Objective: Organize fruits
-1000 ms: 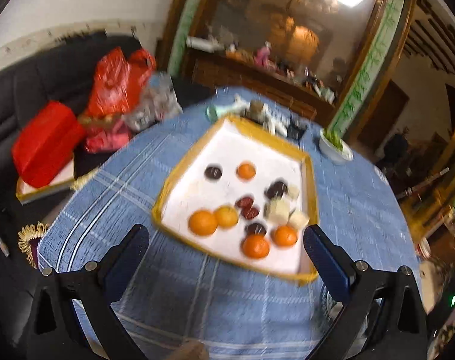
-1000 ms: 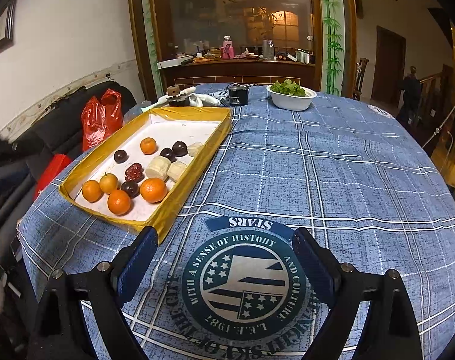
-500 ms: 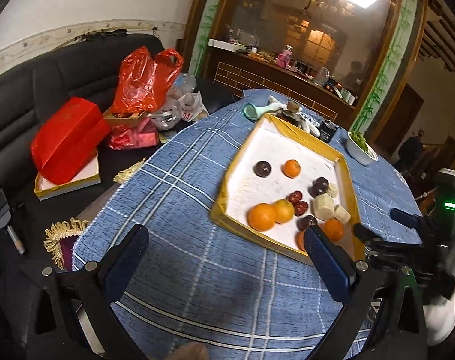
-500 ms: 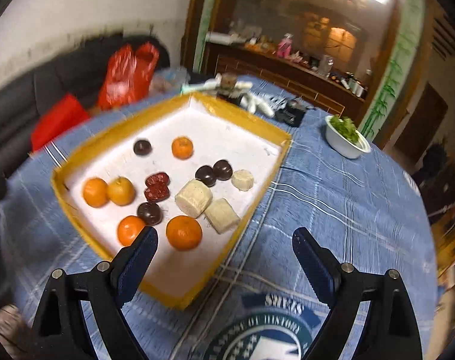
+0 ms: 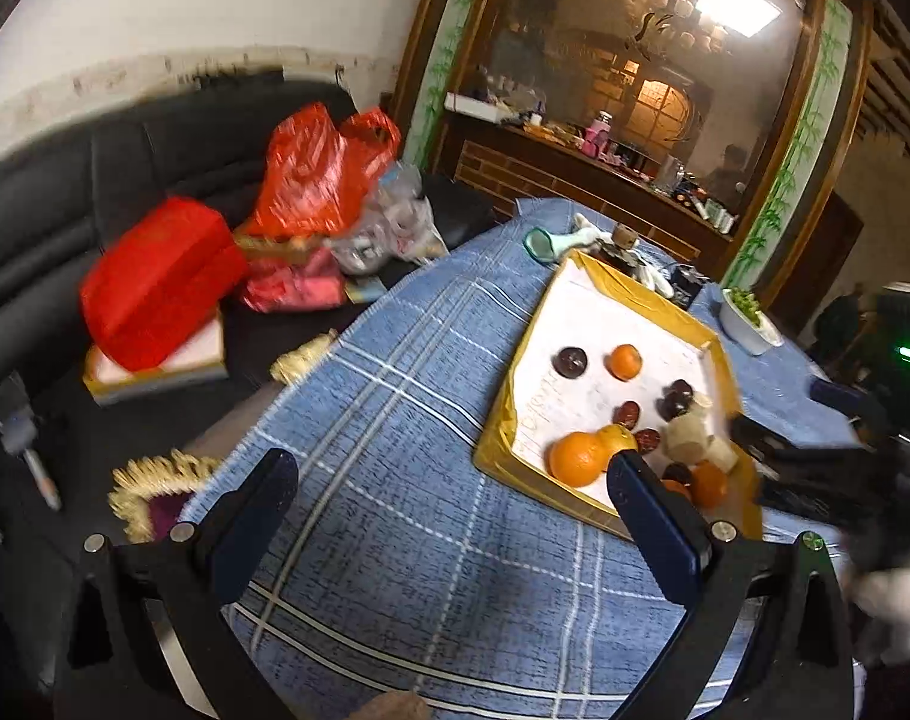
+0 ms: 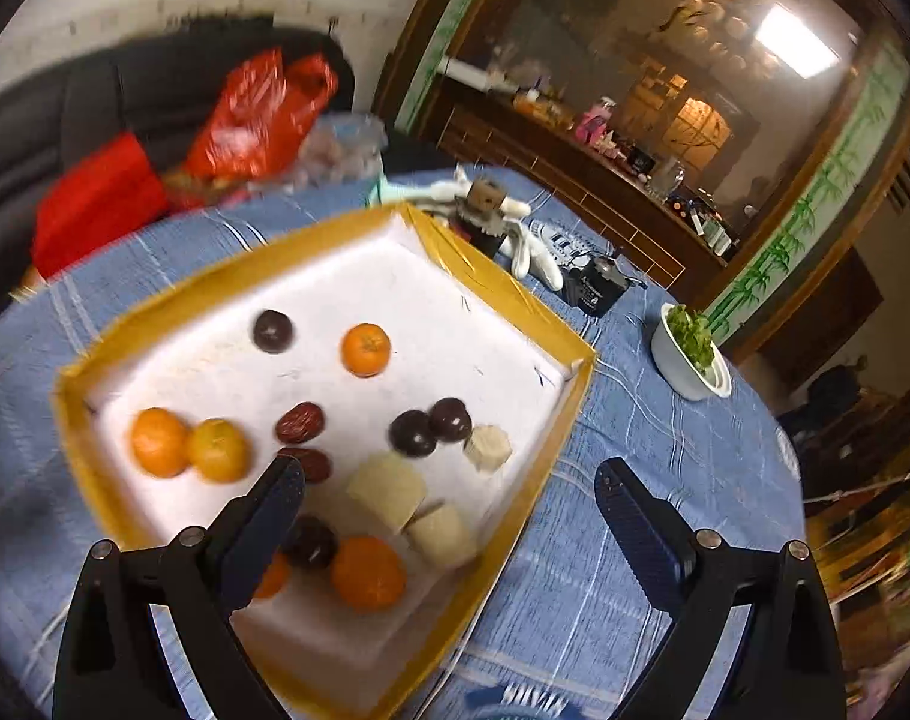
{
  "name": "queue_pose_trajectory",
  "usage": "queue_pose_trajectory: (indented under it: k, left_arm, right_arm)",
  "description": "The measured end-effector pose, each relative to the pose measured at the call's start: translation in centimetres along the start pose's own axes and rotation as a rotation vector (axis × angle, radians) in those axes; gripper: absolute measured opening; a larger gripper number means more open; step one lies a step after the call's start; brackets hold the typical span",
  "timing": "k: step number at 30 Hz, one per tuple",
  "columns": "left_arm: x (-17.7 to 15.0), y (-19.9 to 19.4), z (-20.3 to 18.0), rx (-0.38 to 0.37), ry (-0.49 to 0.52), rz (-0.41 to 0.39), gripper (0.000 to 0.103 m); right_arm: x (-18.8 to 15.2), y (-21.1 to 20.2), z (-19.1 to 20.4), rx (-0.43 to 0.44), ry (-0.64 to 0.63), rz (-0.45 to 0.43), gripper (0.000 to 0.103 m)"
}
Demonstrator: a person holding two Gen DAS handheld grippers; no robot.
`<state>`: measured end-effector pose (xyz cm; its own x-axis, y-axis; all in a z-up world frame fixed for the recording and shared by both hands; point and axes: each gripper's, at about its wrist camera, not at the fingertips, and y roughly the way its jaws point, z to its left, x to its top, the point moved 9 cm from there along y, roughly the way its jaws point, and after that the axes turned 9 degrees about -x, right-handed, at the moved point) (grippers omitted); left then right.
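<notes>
Left gripper [image 5: 452,486]: we see it spread wide, holding nothing, low in frame over the blue tabletop [image 5: 395,408].
Right gripper [image 6: 449,495]: we see it spread too, nothing between its fingers, hanging above the tray's near end.
Tray [image 6: 502,282]: yellow-rimmed with a white floor, centre of the right view, right of centre in the left view.
Fruit: oranges [image 6: 366,349], dark round fruits [image 6: 272,331], red dates [image 6: 299,422] and pale chunks [image 6: 386,491] lie loose in the tray.
Bowl [image 6: 676,360]: white, holding greens, right of the tray.
Bag [image 5: 317,168]: red, upper left, on the sofa.
</notes>
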<state>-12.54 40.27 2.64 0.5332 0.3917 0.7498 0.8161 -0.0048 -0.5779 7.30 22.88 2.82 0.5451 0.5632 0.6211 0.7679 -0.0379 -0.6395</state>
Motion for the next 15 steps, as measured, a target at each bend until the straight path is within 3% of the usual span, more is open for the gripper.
queue_pose_trajectory:
  k: [4, 7, 11, 15]
  left_arm:
    - [1.0, -2.2, -2.2, 0.082, 0.097, -0.125, 0.103]
    - [1.4, -3.9, -4.6, 0.053, 0.121, -0.197, 0.103]
    - [0.1, -3.2, -8.4, -0.042, 0.127, -0.146, 0.103]
    - [-2.7, -1.6, -12.0, -0.016, 0.169, -0.058, 0.103]
  right_arm:
    - [-3.4, -3.2, -0.3, 0.087, 0.123, -0.029, 0.100]
    - [-6.1, -4.3, -0.3, 0.128, 0.202, -0.033, 0.100]
    - [-9.6, -5.0, -0.1, 0.176, 0.267, -0.024, 0.100]
    - [-11.7, -5.3, 0.4, 0.199, 0.273, -0.003, 0.100]
